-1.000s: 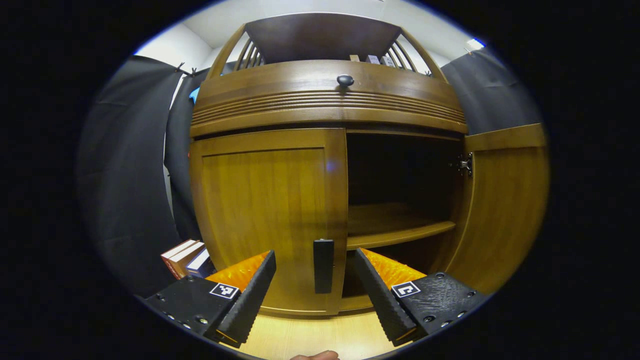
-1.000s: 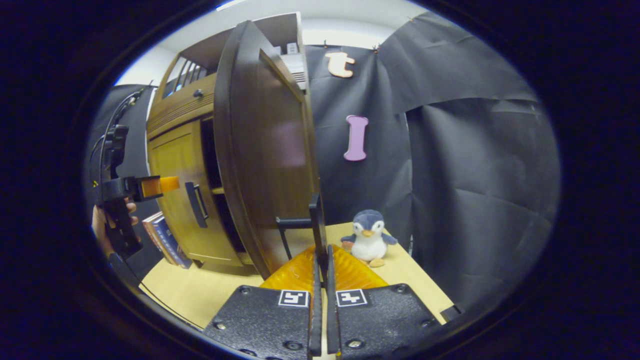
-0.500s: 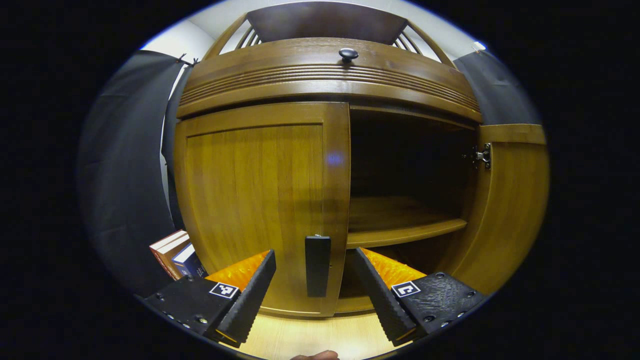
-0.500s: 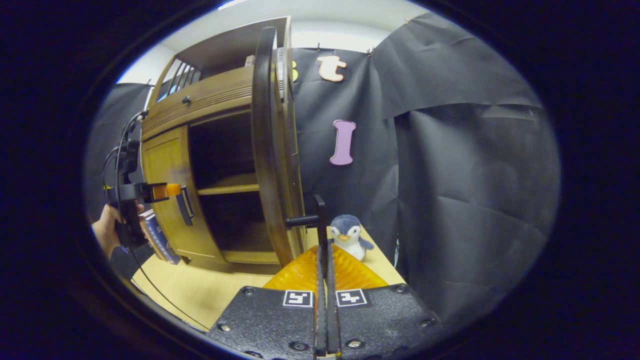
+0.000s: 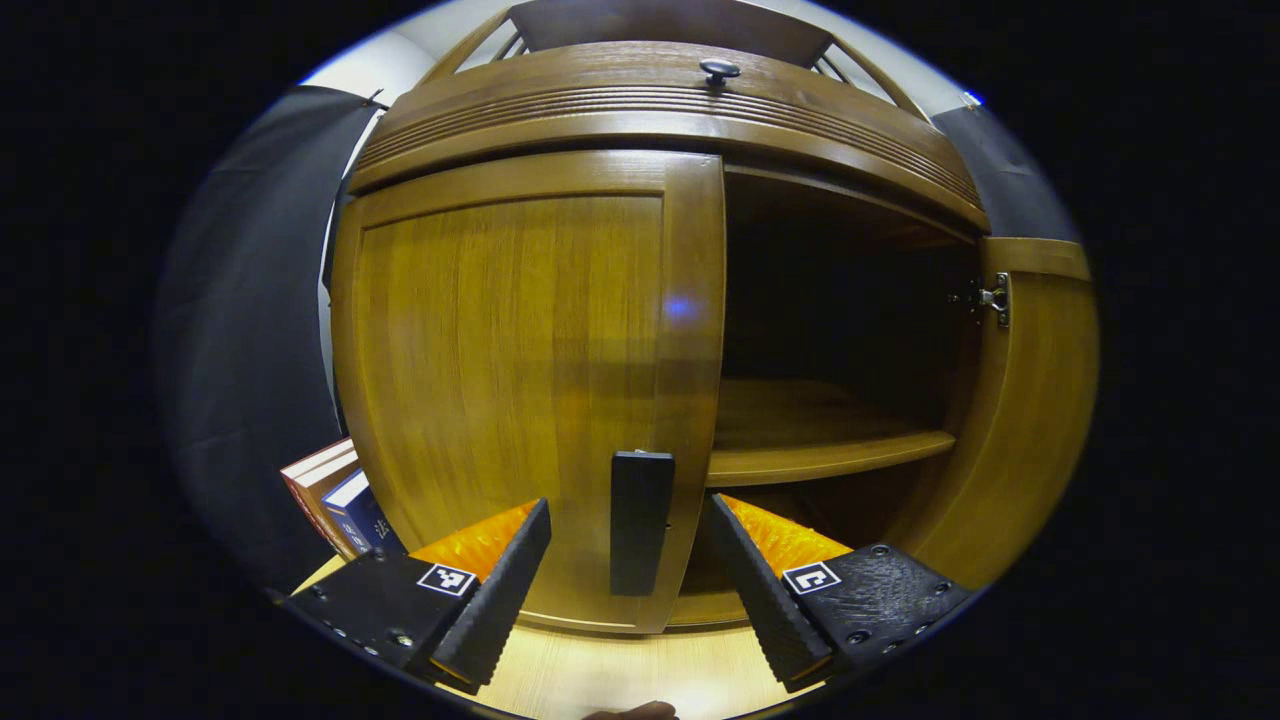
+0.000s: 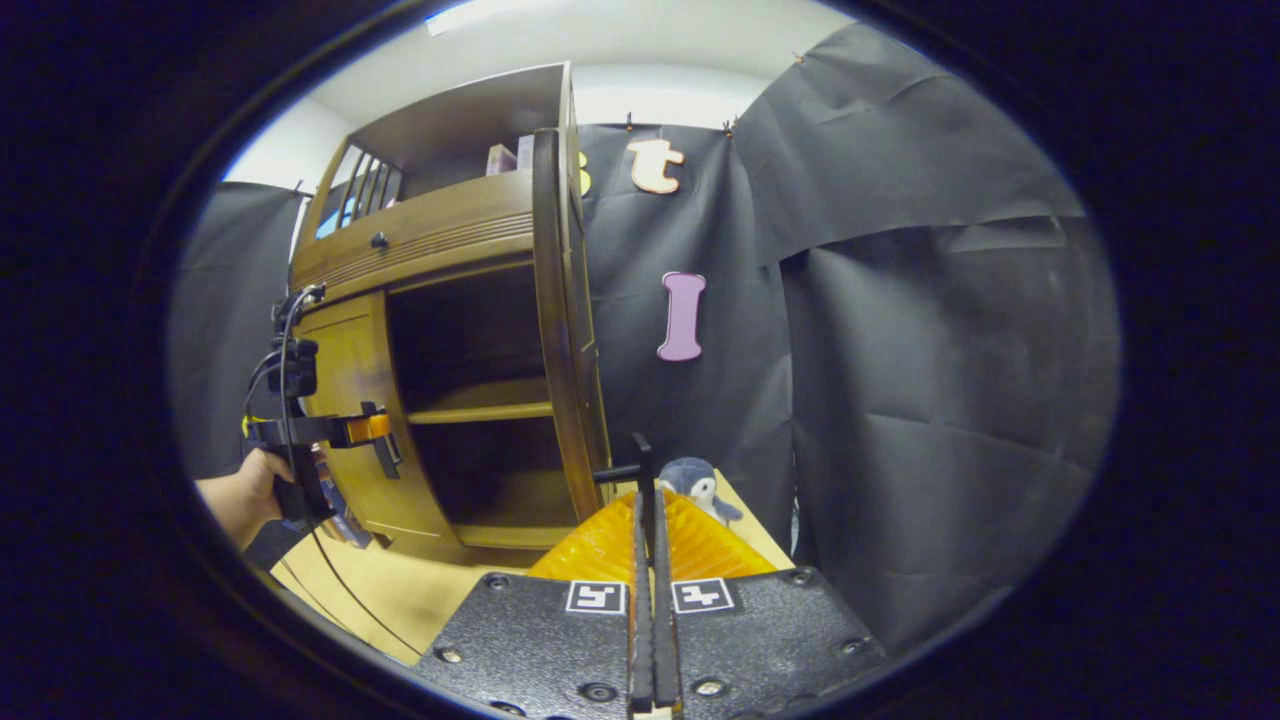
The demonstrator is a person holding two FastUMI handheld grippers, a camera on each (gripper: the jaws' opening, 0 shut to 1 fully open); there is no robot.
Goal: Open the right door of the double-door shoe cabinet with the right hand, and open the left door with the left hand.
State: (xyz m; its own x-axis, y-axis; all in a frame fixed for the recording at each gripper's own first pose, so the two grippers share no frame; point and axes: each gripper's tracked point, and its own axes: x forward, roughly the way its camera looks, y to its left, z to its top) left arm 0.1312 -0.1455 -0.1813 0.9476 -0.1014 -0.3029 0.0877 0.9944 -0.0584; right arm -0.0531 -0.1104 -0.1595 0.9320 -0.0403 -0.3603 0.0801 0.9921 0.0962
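Left gripper [image 5: 625, 575] jaws spread around left door handle [image 5: 640, 520]; right gripper [image 6: 650, 540] jaws pinching right door handle [image 6: 645, 470].

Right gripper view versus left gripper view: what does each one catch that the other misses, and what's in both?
Right gripper view alone: a small grey-and-white plush penguin behind the open right door, whose black handle sits between the right gripper fingers, and the left gripper held by a hand.

Left gripper view alone: the closed left door's black handle between that gripper's spread fingers.

Both: the brown wooden shoe cabinet, its inner shelf and the stacked books.
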